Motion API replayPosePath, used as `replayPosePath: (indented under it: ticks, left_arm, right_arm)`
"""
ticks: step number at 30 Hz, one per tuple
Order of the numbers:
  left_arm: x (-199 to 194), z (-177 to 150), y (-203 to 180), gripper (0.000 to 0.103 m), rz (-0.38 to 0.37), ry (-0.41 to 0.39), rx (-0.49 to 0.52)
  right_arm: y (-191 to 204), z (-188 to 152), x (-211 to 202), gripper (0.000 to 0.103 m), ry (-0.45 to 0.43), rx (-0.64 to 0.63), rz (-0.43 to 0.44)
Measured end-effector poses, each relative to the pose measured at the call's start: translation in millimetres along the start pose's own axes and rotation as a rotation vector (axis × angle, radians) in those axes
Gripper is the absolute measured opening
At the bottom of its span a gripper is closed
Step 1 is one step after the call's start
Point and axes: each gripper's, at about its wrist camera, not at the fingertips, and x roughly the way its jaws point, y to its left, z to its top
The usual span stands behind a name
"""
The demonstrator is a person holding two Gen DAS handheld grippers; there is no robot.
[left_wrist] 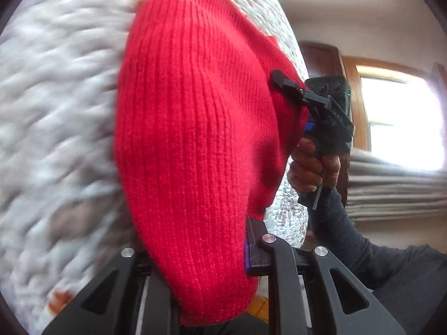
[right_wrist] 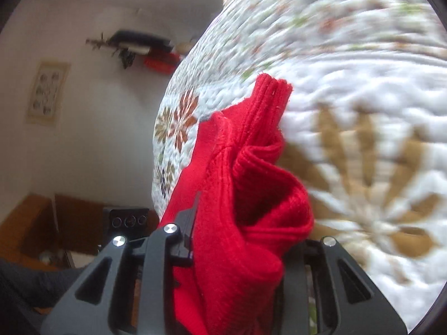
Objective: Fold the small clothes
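Note:
A red ribbed knit garment hangs lifted off a white quilted bedspread, stretched between both grippers. My left gripper is shut on its near end, and the cloth hides most of the fingers. In the left wrist view, my right gripper pinches the garment's far right edge, with a hand on its handle. In the right wrist view the red garment is bunched in folds inside my right gripper, which is shut on it. One black finger shows beside the cloth.
The bedspread has brown and orange flower patterns and is blurred by motion. A bright window and folded grey cloth lie to the right. A wall shelf, a poster and wooden furniture stand beyond the bed.

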Motion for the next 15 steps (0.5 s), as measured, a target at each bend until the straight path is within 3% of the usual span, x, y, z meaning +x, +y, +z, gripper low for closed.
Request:
replayPosePath:
  ticks: [2, 4, 6, 9, 13, 15]
  left_arm:
    - [-4.7, -11.7, 21.5, 0.019, 0.035, -0.025, -0.048]
    - [2.5, -17.4, 41.7, 0.024, 0.029, -0.041, -0.103]
    - [10.9, -18.5, 46.4, 0.026, 0.02, -0.051, -0.115]
    - [13.1, -20.4, 44.7, 0.039, 0.012, -0.063, -0.113]
    - [-2.8, -28.7, 42.9, 0.052, 0.051, -0.079, -0.12]
    - [-18.4, -34.2, 40.3, 0.061, 0.099, -0.096, -0.122]
  right_arm:
    - [9.7, -2.4, 22.8, 0.03, 0.042, -0.035, -0.022]
    - [10.5, -3.7, 29.3, 0.041, 0.048, -0.037, -0.052]
    - [7.4, -6.6, 19.2, 0.053, 0.023, -0.018, -0.076]
    - [-1.2, -10.3, -18.2, 0.069, -0.062, 0.019, -0.105]
    - [-11.7, -12.3, -61.1, 0.071, -0.145, 0.076, -0.157]
    - [-9.4, -20.6, -77.6, 0.065, -0.187, 0.083, -0.165]
